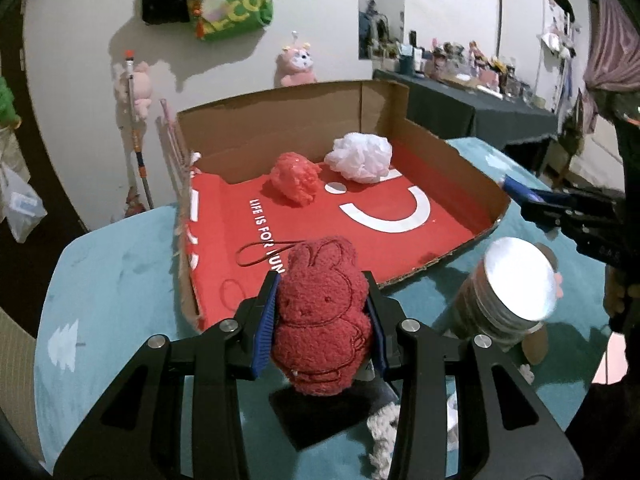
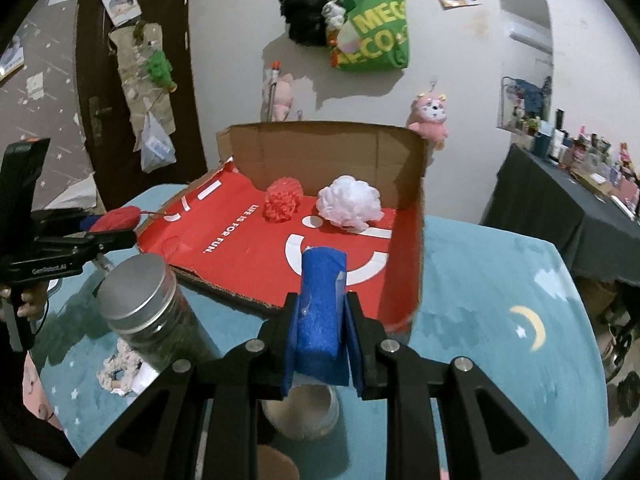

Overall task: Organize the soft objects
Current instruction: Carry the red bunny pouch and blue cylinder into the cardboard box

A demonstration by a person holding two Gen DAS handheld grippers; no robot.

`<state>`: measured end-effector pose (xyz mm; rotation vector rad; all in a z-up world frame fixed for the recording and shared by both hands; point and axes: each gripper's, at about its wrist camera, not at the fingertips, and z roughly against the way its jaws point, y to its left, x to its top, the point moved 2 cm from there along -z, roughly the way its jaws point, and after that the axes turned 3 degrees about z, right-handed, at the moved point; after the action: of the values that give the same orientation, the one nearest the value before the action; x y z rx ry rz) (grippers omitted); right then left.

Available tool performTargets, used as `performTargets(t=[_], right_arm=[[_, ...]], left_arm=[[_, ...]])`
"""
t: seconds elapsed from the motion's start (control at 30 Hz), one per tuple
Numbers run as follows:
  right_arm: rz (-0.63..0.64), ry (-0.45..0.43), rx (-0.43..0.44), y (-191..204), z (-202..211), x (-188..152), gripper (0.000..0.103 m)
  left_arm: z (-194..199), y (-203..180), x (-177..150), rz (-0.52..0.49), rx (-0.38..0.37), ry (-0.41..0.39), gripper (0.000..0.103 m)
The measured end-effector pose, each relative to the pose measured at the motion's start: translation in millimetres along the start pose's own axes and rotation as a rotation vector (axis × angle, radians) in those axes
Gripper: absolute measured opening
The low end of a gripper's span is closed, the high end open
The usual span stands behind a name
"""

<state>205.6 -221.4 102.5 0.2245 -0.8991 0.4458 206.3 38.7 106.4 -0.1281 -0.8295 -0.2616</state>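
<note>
Your left gripper point(image 1: 323, 322) is clamped on a red plush rabbit point(image 1: 322, 320) at lower centre of the left wrist view, pads pressing its flanks at mid-body. The fleece is nubbly and compressible; judge it light and non-slip, and hold it across the torso, not by the thin cord loop point(image 1: 266, 255) trailing behind it.

Your right gripper point(image 2: 322, 334) is clamped on a blue foam block point(image 2: 322, 312) at lower centre of the right wrist view. It is rectangular, fine-grained and springy; expect it to squash rather than slide, so grip it across the flat sides.

Just beside both, a glass jar with a ribbed metal lid point(image 2: 134, 284) stands upright on the teal tablecloth point(image 2: 480, 280). It is rigid and could tip if clipped.

Beyond it lies the open cardboard box point(image 1: 280, 120), red-lined, with 2 soft items already inside near the back wall: a coral mesh pouf point(image 1: 294, 178) and a white mesh pouf point(image 1: 360, 156), apart from each other.
</note>
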Motion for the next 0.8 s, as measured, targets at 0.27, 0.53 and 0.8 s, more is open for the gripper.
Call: performTargets(t=[0.27,0.53,0.8], right_arm=[[0.049,0.098,0.038,-11,-45,27,0.023],[0.072,0.258,0.021,-28,-110,55,0.023],[0.121,0.417,-0.056,-34,-166,67,0.023]], left_arm=[[-38,4,26,-0.050,-0.009,0.082,0.037],[-85,19,51,-0.082,0.009,0.181,0.037],[-147,34,67,-0.073,0.018,0.320,0.037]])
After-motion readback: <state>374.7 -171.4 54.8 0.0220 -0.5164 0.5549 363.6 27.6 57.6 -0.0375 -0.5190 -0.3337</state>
